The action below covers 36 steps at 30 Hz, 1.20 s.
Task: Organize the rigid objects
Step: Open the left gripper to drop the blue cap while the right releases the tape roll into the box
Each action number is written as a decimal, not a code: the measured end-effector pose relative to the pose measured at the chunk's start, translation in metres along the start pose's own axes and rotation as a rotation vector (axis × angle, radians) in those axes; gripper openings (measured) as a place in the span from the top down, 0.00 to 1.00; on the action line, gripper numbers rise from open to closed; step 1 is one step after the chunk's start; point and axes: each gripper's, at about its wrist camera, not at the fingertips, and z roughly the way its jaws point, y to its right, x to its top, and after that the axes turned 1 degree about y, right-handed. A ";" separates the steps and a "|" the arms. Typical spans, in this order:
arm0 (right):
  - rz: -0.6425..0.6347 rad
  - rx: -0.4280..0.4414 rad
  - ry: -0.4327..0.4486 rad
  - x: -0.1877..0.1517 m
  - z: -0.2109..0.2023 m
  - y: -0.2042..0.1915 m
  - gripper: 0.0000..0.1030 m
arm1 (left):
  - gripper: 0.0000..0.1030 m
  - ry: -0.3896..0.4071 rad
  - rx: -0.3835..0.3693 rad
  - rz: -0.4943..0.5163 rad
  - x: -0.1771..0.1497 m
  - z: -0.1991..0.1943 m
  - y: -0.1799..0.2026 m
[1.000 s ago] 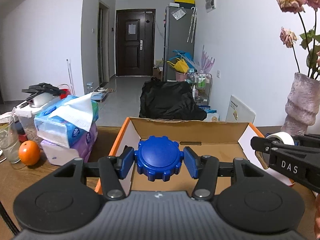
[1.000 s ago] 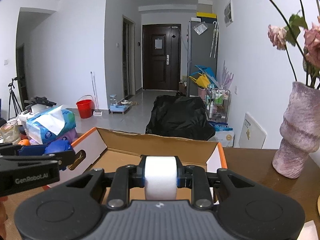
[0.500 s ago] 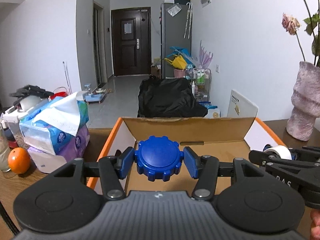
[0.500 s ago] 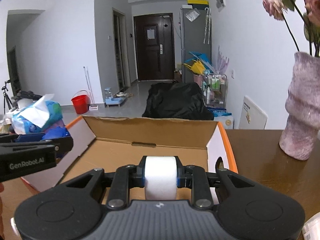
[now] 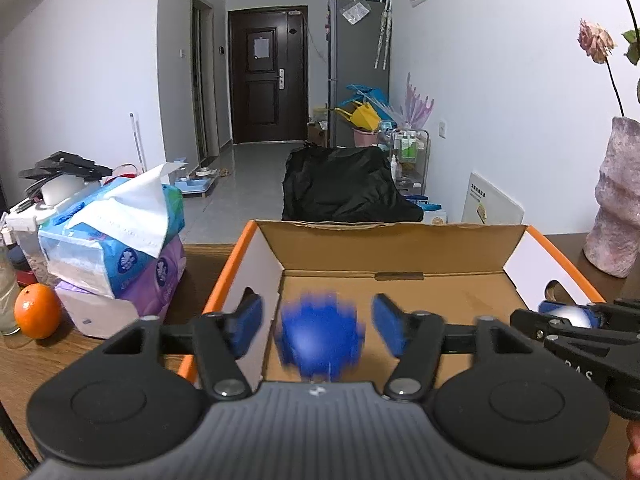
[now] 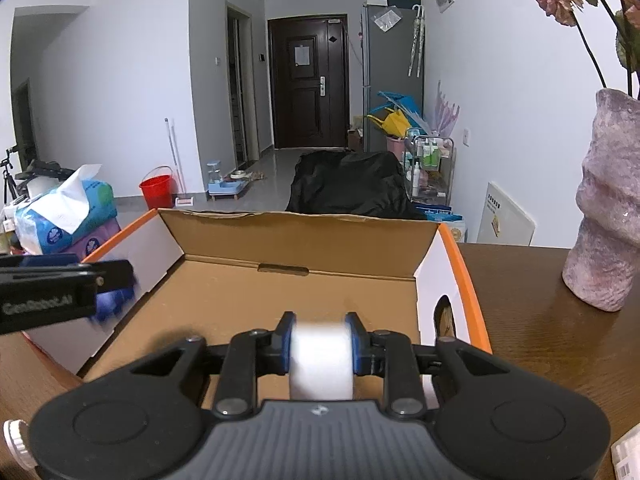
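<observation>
An open cardboard box (image 5: pixel 400 236) with orange outer sides stands on the wooden table; it also shows in the right wrist view (image 6: pixel 300 236). Over its left part, my left gripper (image 5: pixel 319 328) has its jaws opening. The blue toothed knob (image 5: pixel 320 340) is blurred between the pads, touching neither. Over the box's right part, the jaws of my right gripper (image 6: pixel 320 340) are opening. The white tape roll (image 6: pixel 320 360) sits soft-edged between its pads, which have eased off it. Each view shows the other gripper: the right gripper (image 5: pixel 568 316) and the left gripper (image 6: pixel 112 280).
Stacked tissue packs (image 5: pixel 116 240) and an orange (image 5: pixel 37 311) sit left of the box. A mauve vase (image 6: pixel 612 220) with dried roses stands on the table to the right. The box floor (image 6: pixel 260 300) is bare cardboard.
Both grippers have sunk lower over the box. The left jaws spread apart and let go of the blue knob, which is dropping. The right jaws have slackened around the tape roll.
</observation>
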 end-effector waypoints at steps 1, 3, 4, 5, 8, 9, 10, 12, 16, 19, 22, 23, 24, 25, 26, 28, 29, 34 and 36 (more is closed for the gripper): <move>0.007 -0.002 0.002 0.000 -0.001 0.001 0.60 | 0.19 0.004 0.010 -0.003 0.000 -0.001 -0.001; 0.018 -0.028 0.019 0.000 -0.003 0.001 0.20 | 0.15 0.022 0.027 0.001 0.000 -0.005 -0.003; 0.023 -0.048 0.035 0.000 -0.005 0.001 0.12 | 0.07 0.027 0.026 0.004 0.000 -0.006 -0.004; 0.028 -0.062 0.051 0.001 -0.006 0.001 0.04 | 0.00 0.032 0.026 0.003 0.001 -0.008 -0.004; 0.041 -0.066 0.074 0.002 -0.011 0.003 0.01 | 0.00 0.053 0.030 -0.005 0.003 -0.013 -0.006; 0.041 -0.069 0.077 0.002 -0.012 0.003 0.00 | 0.00 0.052 0.035 -0.009 0.004 -0.013 -0.006; 0.039 -0.071 0.080 0.003 -0.013 0.003 0.00 | 0.00 0.053 0.039 -0.012 0.004 -0.013 -0.007; 0.032 -0.072 0.079 0.004 -0.014 0.003 0.00 | 0.00 0.054 0.043 -0.017 0.005 -0.014 -0.007; 0.019 -0.073 0.093 0.007 -0.024 0.002 0.00 | 0.00 0.065 0.044 -0.027 0.007 -0.021 -0.009; 0.001 -0.082 0.100 0.011 -0.033 -0.001 0.00 | 0.00 0.080 0.039 -0.033 0.009 -0.030 -0.010; -0.008 -0.082 0.101 0.013 -0.041 -0.003 0.00 | 0.00 0.093 0.049 -0.026 0.010 -0.039 -0.010; -0.011 -0.085 0.101 0.013 -0.044 -0.004 0.00 | 0.00 0.098 0.049 -0.029 0.010 -0.042 -0.010; -0.015 -0.090 0.100 0.014 -0.047 -0.005 0.00 | 0.00 0.103 0.046 -0.034 0.010 -0.046 -0.012; -0.017 -0.091 0.099 0.015 -0.049 -0.005 0.00 | 0.00 0.105 0.044 -0.039 0.010 -0.049 -0.012; -0.016 -0.091 0.098 0.015 -0.052 -0.006 0.00 | 0.00 0.106 0.042 -0.042 0.011 -0.051 -0.013; -0.012 -0.090 0.100 0.016 -0.059 -0.005 0.00 | 0.00 0.111 0.039 -0.045 0.011 -0.058 -0.014; -0.011 -0.092 0.103 0.016 -0.063 -0.004 0.00 | 0.00 0.113 0.039 -0.044 0.011 -0.061 -0.014; -0.011 -0.081 0.114 0.014 -0.082 -0.005 0.00 | 0.00 0.125 0.047 -0.055 0.008 -0.080 -0.018; -0.020 -0.072 0.122 0.012 -0.090 -0.005 0.00 | 0.00 0.125 0.037 -0.062 0.006 -0.087 -0.020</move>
